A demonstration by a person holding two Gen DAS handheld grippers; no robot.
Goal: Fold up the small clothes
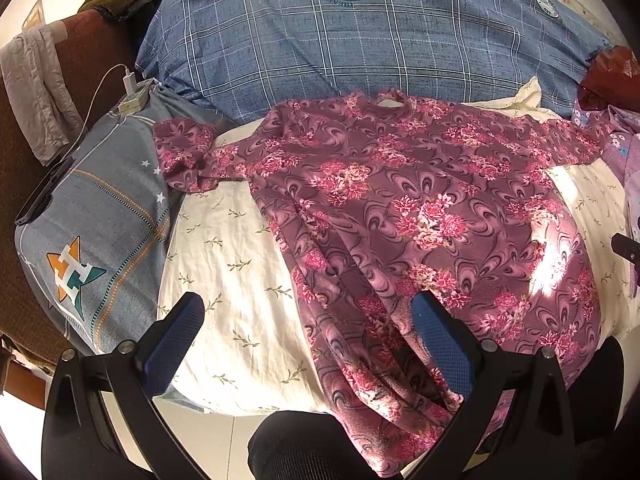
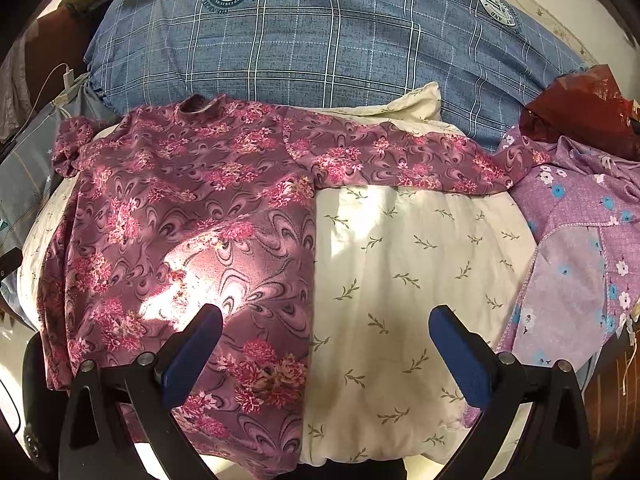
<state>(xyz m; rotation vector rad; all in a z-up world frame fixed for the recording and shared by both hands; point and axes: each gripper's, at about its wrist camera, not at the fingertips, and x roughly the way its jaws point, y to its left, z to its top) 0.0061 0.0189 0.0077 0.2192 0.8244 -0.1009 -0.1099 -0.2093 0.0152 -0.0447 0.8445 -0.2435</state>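
Left wrist view: the left claw [image 1: 308,340] hangs wide apart and holds nothing, poised over the near edge of the bed [image 1: 224,264]. A maroon floral shirt [image 1: 400,208] lies spread flat on the cream leaf-print sheet, collar toward the blue plaid quilt [image 1: 340,40] and hem draping off the near edge. It is laid out this way, I judge, so the seams and sleeves are all reachable before a fold. Its left sleeve [image 1: 184,156] is bunched against the grey pillow [image 1: 100,232], which carries a phone and a charger at its far side. The claw's right finger sits over the shirt's lower left side, which looks like the edge it would take first. The very tip of the other claw shows at the right border.

Right wrist view: the right claw [image 2: 326,340] is also spread wide and empty. Its left finger is over the shirt's right side; its right finger is over bare sheet. The shirt's right sleeve [image 2: 400,160] stretches straight out sideways across the sheet, free to be folded inward. A lilac flowered garment [image 2: 580,248] waits at the right, just touching the sleeve's cuff, with a red plastic bag [image 2: 576,108] behind it. No fold looks made yet.
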